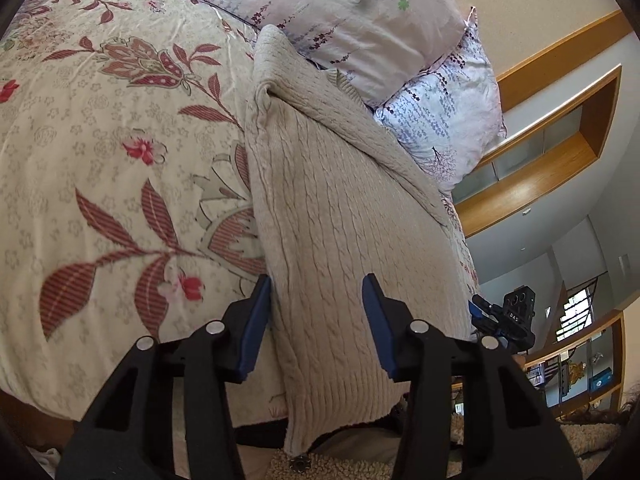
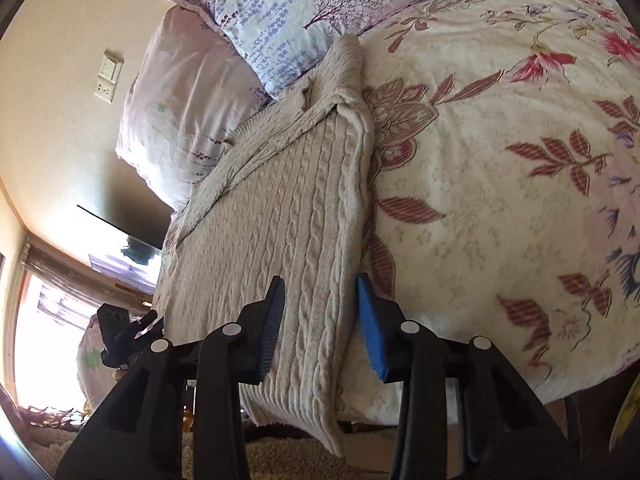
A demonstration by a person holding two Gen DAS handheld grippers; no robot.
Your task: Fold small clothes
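Note:
A beige cable-knit sweater [image 1: 336, 216] lies lengthwise on the floral bedspread [image 1: 100, 152], its hem hanging over the bed's near edge. One sleeve is folded across the body. My left gripper [image 1: 316, 300] is open, its blue pads straddling one long edge of the sweater near the hem. My right gripper [image 2: 320, 304] is open over the other long edge of the sweater [image 2: 288, 216], one pad above the knit, the other beside its folded edge on the bedspread [image 2: 500, 184]. Each gripper shows at the edge of the other's view: the right gripper [image 1: 508, 316], the left gripper [image 2: 120, 332].
Two pale floral pillows [image 1: 360, 20] lean at the head of the bed beyond the sweater, also in the right wrist view [image 2: 256, 24]. Wooden wall shelves [image 1: 560, 148] and a stair railing are at the side. Shaggy carpet [image 2: 280, 456] lies below the bed's edge.

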